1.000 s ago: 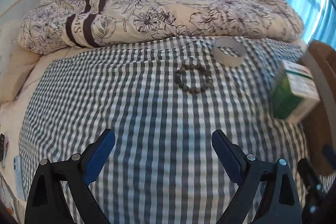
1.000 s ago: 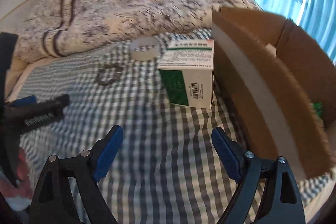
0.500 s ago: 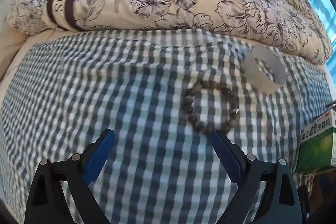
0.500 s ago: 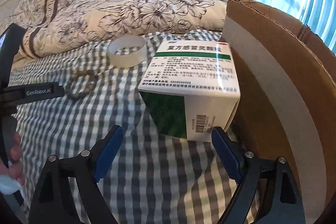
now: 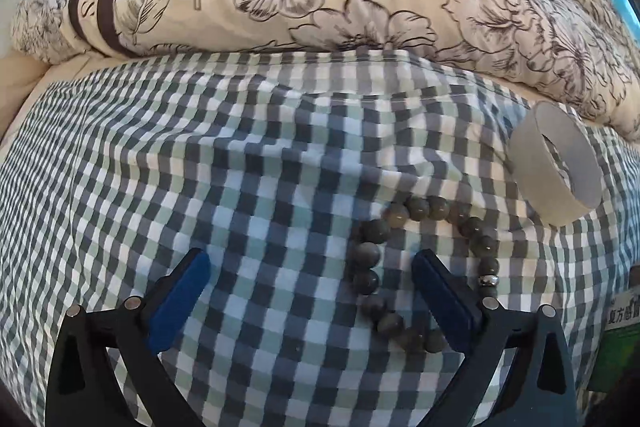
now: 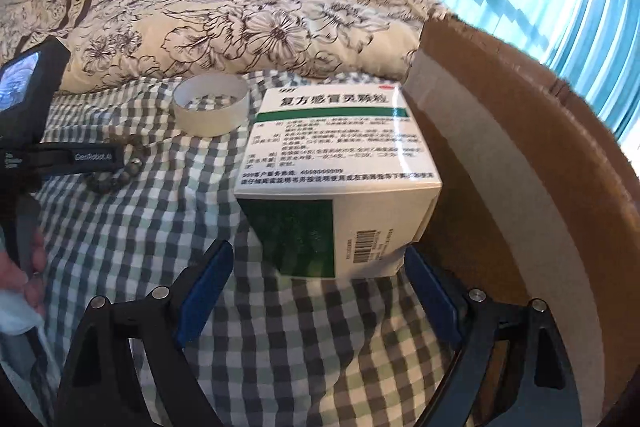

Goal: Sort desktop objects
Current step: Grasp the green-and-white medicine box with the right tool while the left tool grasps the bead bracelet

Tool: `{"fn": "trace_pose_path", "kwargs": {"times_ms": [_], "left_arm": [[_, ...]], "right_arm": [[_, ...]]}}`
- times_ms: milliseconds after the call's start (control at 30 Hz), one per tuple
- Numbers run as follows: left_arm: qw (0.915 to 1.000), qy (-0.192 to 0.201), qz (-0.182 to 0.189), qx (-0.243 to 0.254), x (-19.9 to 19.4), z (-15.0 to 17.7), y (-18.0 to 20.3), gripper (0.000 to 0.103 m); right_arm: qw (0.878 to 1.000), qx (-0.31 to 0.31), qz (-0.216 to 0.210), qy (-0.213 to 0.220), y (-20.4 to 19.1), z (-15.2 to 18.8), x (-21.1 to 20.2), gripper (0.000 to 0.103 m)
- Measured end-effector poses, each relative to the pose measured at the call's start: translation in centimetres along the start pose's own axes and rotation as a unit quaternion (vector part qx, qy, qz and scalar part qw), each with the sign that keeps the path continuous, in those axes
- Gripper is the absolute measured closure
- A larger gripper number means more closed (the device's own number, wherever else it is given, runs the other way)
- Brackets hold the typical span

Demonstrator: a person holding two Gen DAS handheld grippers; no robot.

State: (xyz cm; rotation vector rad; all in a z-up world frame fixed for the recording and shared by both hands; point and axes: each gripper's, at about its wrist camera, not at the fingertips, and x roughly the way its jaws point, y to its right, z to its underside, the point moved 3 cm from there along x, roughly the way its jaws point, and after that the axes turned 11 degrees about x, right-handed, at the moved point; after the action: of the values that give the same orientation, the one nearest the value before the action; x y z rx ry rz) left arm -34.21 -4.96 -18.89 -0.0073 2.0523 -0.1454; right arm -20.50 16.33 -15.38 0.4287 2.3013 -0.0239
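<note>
Closing in since a second ago: left hand-held gripper, spread, right pad inside bead bracelet on checked bed sheet; right hand-held gripper, spread, nearly straddling medicine box beside cardboard box. Grasps seemingly imminent.

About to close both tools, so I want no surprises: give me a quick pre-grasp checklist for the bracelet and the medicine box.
1. Left tool open: ok.
2. Bead bracelet between the left tool's fingers: not ok; the right-hand finger sits over the middle of the loop, so only its left side is between them.
3. Tape ring apart from the bracelet: ok, it lies beyond it to the right.
4. Right tool open: ok.
5. Medicine box centred for the right tool: ok; its near corner sits just ahead of the fingertips, not yet between them.
6. Space inside the cardboard box: cannot tell, its inside is hidden.
</note>
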Motion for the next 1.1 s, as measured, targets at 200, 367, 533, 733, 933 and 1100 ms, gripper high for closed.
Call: {"fn": "trace_pose_path", "kwargs": {"times_ms": [200, 367, 533, 733, 933, 1100], "left_arm": [[0.9999, 0.003, 0.013, 0.0, -0.1, 0.4, -0.1, 0.0], [0.9998, 0.009, 0.017, 0.004, -0.4, 0.6, 0.3, 0.014], [0.9994, 0.021, 0.024, 0.014, -0.9, 0.3, 1.2, 0.044], [0.9974, 0.031, 0.061, 0.024, -1.7, 0.3, 2.2, 0.091], [0.9954, 0.04, 0.087, 0.013, -1.7, 0.6, 1.3, 0.091], [0.9964, 0.052, 0.058, 0.034, -2.9, 1.4, 1.7, 0.091]], "right_arm": [[0.999, -0.011, 0.02, 0.034, 0.0, -0.1, -1.4, 0.015], [0.997, -0.029, 0.045, 0.063, -0.5, -0.5, -1.7, 0.011], [0.996, -0.024, 0.048, 0.067, -1.0, -2.2, -0.5, 0.007], [0.996, -0.022, 0.071, 0.053, -1.2, -3.3, 2.4, 0.007], [0.998, -0.017, 0.054, 0.034, -0.9, -2.9, 2.5, 0.024], [0.999, -0.006, 0.03, 0.024, 0.1, -2.9, 1.3, 0.025]]}}
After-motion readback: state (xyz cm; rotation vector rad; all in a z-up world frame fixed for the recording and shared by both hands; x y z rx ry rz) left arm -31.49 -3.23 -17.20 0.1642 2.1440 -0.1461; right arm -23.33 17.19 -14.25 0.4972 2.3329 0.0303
